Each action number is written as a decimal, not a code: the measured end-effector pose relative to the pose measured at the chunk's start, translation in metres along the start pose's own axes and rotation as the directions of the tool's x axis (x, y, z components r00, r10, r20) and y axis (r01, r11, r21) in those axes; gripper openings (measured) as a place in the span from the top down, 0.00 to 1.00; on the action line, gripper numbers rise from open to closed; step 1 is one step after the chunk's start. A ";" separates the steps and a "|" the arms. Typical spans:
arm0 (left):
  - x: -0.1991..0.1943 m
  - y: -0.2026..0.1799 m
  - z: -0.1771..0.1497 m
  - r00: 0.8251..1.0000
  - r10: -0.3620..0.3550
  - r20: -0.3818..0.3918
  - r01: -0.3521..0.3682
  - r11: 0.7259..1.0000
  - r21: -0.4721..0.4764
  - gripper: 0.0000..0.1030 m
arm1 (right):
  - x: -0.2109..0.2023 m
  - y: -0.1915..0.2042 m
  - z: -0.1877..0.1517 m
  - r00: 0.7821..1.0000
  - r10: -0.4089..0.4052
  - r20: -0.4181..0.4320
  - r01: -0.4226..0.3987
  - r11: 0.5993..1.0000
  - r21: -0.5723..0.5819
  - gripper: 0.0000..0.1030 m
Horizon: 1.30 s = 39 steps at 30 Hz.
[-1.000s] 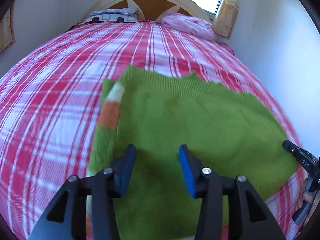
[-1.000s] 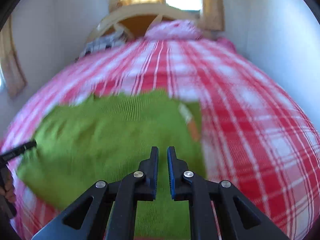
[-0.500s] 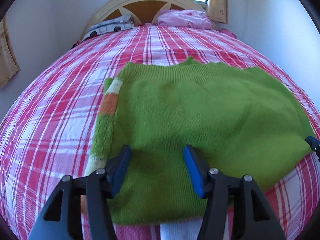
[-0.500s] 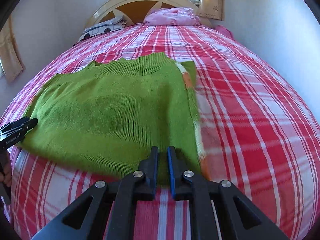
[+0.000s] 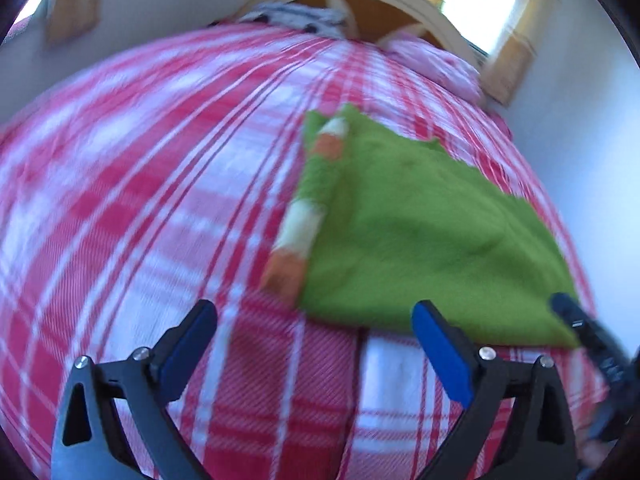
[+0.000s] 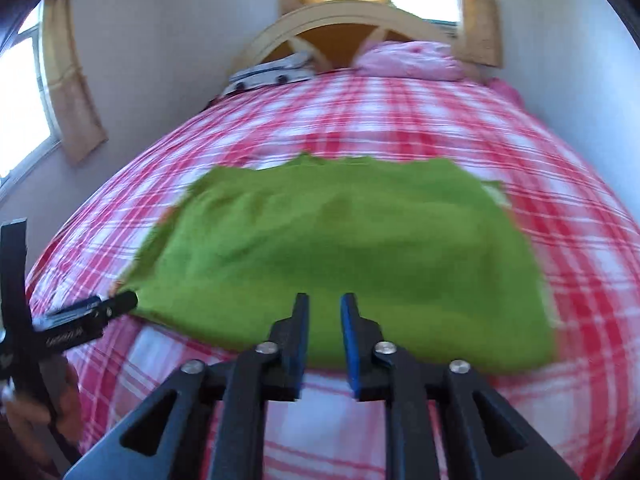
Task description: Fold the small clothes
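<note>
Green sweater (image 5: 432,240) flat on the plaid bed (image 5: 120,200), left gripper (image 5: 316,344) spreading wide, empty, off its left corner, right gripper (image 6: 324,336) parting slightly, empty, at its near edge.

green sweater (image 6: 340,248): fuzzy matt knit | bedsheet (image 5: 120,200): woven checked cloth | headboard (image 6: 340,14): smooth wood

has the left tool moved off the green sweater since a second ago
Yes. The left tool, jaws opening with nothing between them, now sits left of the green sweater, over the checked bedspread.
</note>
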State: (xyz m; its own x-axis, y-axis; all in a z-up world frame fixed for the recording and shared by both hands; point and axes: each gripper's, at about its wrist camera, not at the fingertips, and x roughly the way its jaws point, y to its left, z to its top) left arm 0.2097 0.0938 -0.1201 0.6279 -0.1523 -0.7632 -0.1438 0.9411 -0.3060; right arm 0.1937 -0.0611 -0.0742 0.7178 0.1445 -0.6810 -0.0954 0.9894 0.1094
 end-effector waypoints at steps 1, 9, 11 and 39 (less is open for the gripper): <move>0.000 0.008 -0.003 1.000 -0.001 -0.004 0.001 0.999 -0.043 0.03 | 0.008 0.007 0.001 1.000 0.012 -0.009 -0.012 1.000 -0.012 0.74; -0.005 0.004 -0.016 0.995 -0.075 0.060 0.083 0.988 -0.133 0.04 | 0.052 0.028 -0.018 0.997 -0.031 -0.065 0.026 0.996 -0.087 0.73; -0.004 -0.001 -0.019 0.993 -0.097 0.074 0.107 0.983 -0.148 0.04 | 0.051 0.024 -0.019 0.998 -0.016 -0.064 0.012 0.997 -0.073 0.72; 0.029 0.019 -0.007 0.912 -0.372 0.171 0.408 0.864 -0.295 0.63 | 0.051 0.040 0.054 0.986 0.165 0.001 -0.165 0.986 0.001 0.50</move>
State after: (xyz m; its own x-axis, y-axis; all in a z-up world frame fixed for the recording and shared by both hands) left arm 0.2203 0.1055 -0.1522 0.7571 -0.4378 -0.4850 -0.0938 0.6618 -0.7438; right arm 0.2633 -0.0148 -0.0656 0.6928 0.3058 -0.6530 -0.2119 0.9520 0.2209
